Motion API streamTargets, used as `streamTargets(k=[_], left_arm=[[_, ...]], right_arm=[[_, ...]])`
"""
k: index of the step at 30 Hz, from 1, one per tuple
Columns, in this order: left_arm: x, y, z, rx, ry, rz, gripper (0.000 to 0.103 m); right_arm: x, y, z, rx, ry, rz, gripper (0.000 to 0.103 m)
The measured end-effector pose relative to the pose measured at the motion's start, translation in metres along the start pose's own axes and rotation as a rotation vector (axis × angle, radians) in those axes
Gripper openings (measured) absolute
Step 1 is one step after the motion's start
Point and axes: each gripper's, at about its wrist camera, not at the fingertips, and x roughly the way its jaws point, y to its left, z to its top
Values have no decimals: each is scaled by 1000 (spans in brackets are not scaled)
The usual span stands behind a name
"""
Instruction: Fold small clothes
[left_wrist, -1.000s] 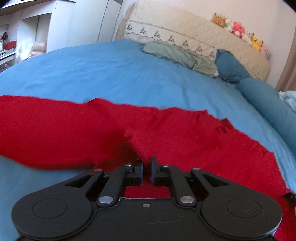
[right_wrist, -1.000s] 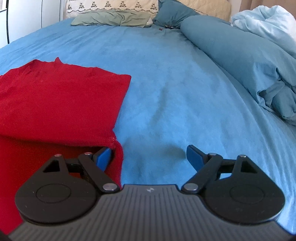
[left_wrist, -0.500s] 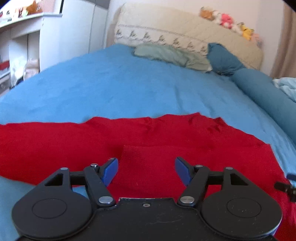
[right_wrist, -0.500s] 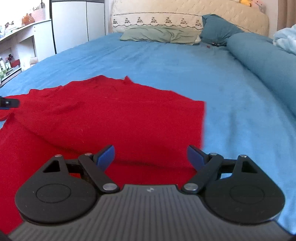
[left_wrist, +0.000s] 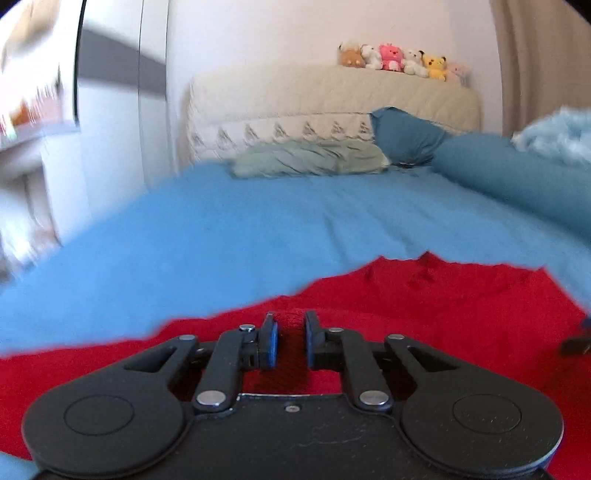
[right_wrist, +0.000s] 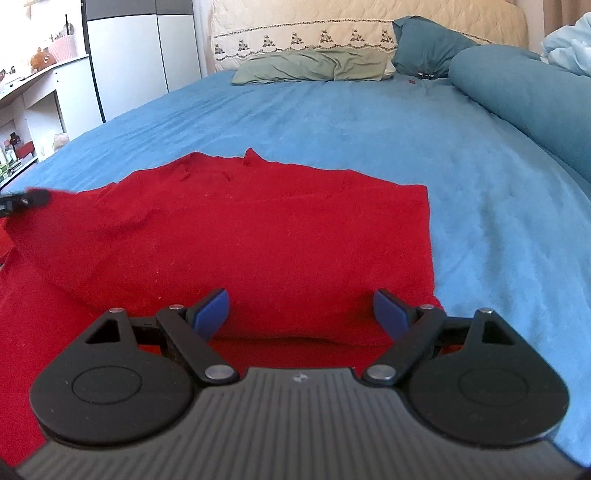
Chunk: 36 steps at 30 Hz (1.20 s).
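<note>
A red garment (right_wrist: 266, 236) lies on the blue bed sheet (right_wrist: 369, 122), with its near part folded over itself. In the left wrist view the red garment (left_wrist: 443, 314) fills the foreground. My left gripper (left_wrist: 290, 339) has its jaws nearly together, pinching a ridge of the red cloth between the blue pads. My right gripper (right_wrist: 301, 314) is open and empty, its fingers low over the folded near edge of the garment. The tip of the left gripper (right_wrist: 26, 199) shows at the left edge of the right wrist view.
A green pillow (right_wrist: 310, 66), a dark blue pillow (right_wrist: 424, 48) and a rolled blue duvet (right_wrist: 517, 88) lie at the bed's head and right side. White cabinets and shelves (right_wrist: 55, 92) stand left of the bed. Plush toys (left_wrist: 399, 61) sit on the headboard.
My left gripper was shut on the cloth, opened half a second ago, and now has closed again on a ridge of it while swinging right. My right gripper stayed open and moved over the garment.
</note>
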Motion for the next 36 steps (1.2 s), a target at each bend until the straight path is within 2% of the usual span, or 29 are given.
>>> streamTargets(k=[1, 2, 4, 9, 12, 15, 16, 17, 21, 24, 25, 28, 31, 33, 36], left_arm=[[0, -2, -3, 24, 14, 49, 40], [1, -2, -6, 30, 32, 92, 61], [0, 3, -12, 7, 57, 133, 76], [-3, 10, -12, -54, 75, -31, 76], [17, 9, -8, -98, 173, -100, 82], [32, 13, -20, -140, 288, -86, 82], [33, 15, -26, -143, 297, -73, 84], [29, 16, -28, -152, 278, -80, 84], [18, 19, -22, -208, 289, -70, 84], [9, 22, -16, -259, 258, -115, 86], [8, 21, -15, -260, 254, -119, 90], [17, 12, -17, -229, 294, -112, 91], [23, 11, -24, -202, 319, -90, 91], [22, 13, -26, -213, 312, -100, 91], [25, 11, -27, -197, 314, -103, 91]], right_arm=[[0, 0, 0, 0, 1, 1, 101], [-1, 0, 0, 0, 0, 1, 101], [-2, 2, 1, 0, -5, 1, 101], [-1, 10, 4, -39, -5, 27, 101], [9, 10, 0, -59, 44, 5, 101], [7, -3, -6, -25, 43, -47, 103], [7, -7, -7, -13, 43, -55, 103], [5, -10, -8, -8, 38, -49, 103], [-2, -8, -3, -15, 25, -71, 103], [-7, 3, 20, -54, -79, -30, 103], [-2, 7, 27, -69, -89, -21, 103], [37, 18, 52, -118, -56, 17, 103], [83, 10, 64, -129, 15, -39, 103], [98, -10, 64, -81, 22, -87, 103], [100, -45, 63, 81, 5, -114, 103]])
